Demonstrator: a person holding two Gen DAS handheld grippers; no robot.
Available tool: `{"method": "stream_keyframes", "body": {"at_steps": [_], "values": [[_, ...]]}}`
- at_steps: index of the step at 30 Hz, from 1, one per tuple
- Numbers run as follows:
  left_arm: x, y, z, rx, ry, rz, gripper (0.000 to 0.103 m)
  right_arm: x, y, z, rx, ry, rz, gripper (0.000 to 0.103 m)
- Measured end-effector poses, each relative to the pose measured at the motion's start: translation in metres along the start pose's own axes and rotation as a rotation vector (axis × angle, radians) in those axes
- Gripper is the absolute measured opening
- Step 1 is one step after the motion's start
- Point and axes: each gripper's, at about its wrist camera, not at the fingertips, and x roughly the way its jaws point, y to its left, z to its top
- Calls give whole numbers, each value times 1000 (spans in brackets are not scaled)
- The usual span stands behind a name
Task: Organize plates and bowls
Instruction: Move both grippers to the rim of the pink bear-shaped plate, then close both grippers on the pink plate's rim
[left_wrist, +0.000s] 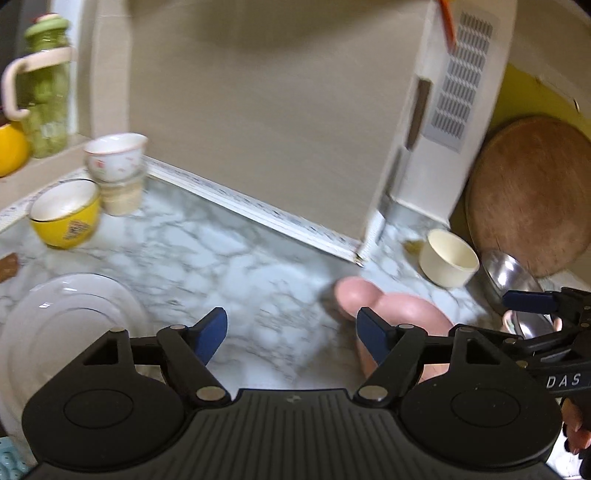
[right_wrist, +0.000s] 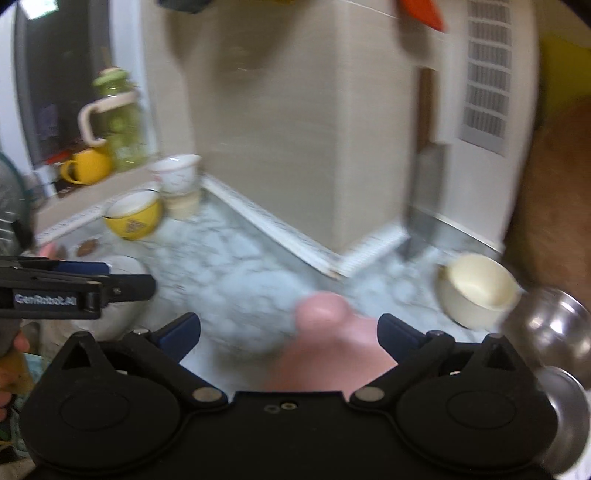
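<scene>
Bowls: yellow bowl (left_wrist: 64, 214) and stacked cups (left_wrist: 116, 171) far left by wall; cream bowl (left_wrist: 448, 258) right; pink dish (left_wrist: 399, 325) near.
Plate: white plate (left_wrist: 55, 328), left.
Surface: marble counter (left_wrist: 221, 258), middle bare.
Grippers: left gripper (left_wrist: 291, 332), right gripper (right_wrist: 290, 334) both wide, holding nothing.

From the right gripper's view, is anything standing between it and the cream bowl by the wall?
Nothing visible blocks it. The right gripper, jaws open and empty, has the pink dish directly under it, while the cream bowl sits off to its right on bare marble counter, with a steel bowl just beyond.
</scene>
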Motion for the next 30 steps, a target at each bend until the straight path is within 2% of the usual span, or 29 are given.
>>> {"method": "stream_keyframes", "body": {"at_steps": [7, 15, 22, 26, 28, 30], "values": [[42, -39, -15, 53, 75, -13, 77, 4, -50, -31, 87, 77, -73, 102], [77, -63, -30, 103, 144, 5, 77, 22, -69, -53, 148, 155, -73, 98], [96, -75, -37, 136, 191, 0, 77, 47, -78, -65, 207, 225, -85, 83], [102, -80, -39, 152, 212, -4, 75, 51, -75, -63, 193, 221, -98, 79], [105, -81, -40, 160, 226, -7, 66, 52, -74, -60, 191, 221, -97, 76], [107, -81, -40, 157, 238, -11, 63, 55, -72, -59, 180, 224, -98, 72]]}}
